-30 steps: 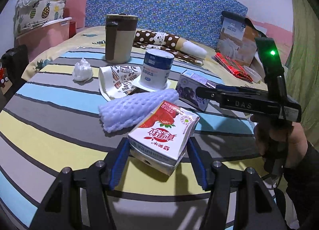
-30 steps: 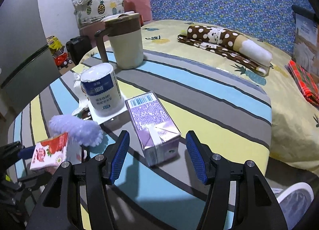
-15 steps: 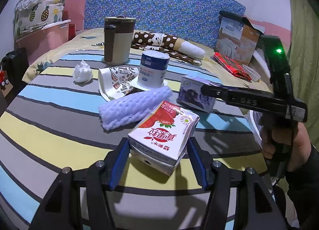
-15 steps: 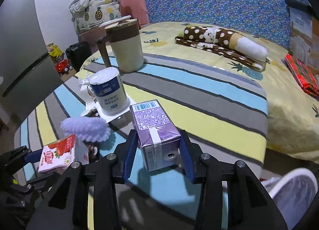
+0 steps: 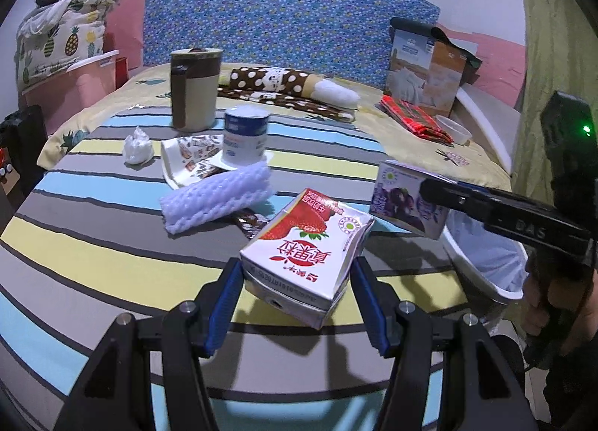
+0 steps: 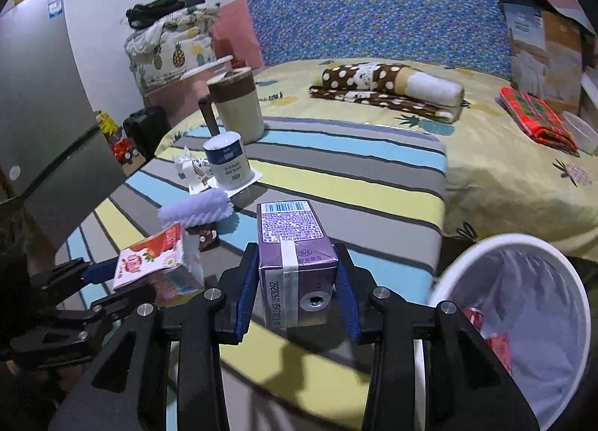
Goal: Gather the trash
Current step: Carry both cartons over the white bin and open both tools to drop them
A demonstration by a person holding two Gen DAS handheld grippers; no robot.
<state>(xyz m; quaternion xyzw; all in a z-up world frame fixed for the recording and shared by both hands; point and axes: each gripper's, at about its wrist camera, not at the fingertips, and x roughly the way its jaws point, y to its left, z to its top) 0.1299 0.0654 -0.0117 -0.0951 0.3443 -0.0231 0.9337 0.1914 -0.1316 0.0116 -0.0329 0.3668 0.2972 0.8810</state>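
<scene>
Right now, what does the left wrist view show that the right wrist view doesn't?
Only the left wrist view shows the person's hand holding the right tool, and the purple carton's printed front.

Only the right wrist view shows inside the white bin, with red trash at the bottom, plus the grey cabinet at left.

Both show the strawberry carton clamped in the left tool, the foam sleeve, the yogurt cup and the mug.

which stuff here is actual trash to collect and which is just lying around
Part of the job:
- strawberry milk carton, held in the left gripper
- purple carton, held in the right gripper
- white bin
- foam net
- crumpled tissue
- yogurt cup

Just lying about:
- lidded mug
- polka-dot blanket roll
- red plaid cloth
</scene>
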